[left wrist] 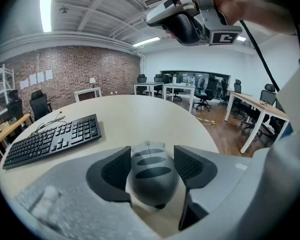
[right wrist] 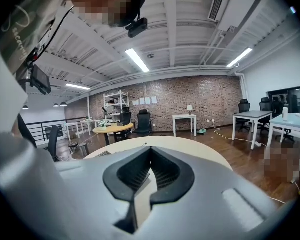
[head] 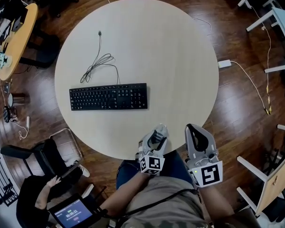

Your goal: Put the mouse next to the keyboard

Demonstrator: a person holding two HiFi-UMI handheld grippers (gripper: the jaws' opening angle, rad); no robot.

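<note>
1. The left gripper is clamped on a rounded grey computer mouse with dark oval markings. Its two black ribbed pads press the mouse's sides, and the mouse's nose points out along the jaws.
2. In the head view the left gripper holds the mouse over the near edge of the round pale beige surface, close in front of the person's body.
3. The flat black full-size keyboard lies on the surface, left of centre, with its long side running across the view. The mouse is well apart from it, to its right and nearer the person.
4. From the left gripper view the keyboard sits ahead and to the left, with bare surface between it and the mouse.
5. A thin black cable lies loosely coiled on the surface beyond the keyboard, and one end trails towards the far side.
6. The right gripper has its jaws together, tips touching, with nothing between them.
7. In the head view the right gripper is held just to the right of the left one, at the surface's near edge. The left gripper view shows it raised high.
8. A person sits at the lower left on the wooden floor side, holding a tablet with a lit screen.
</note>
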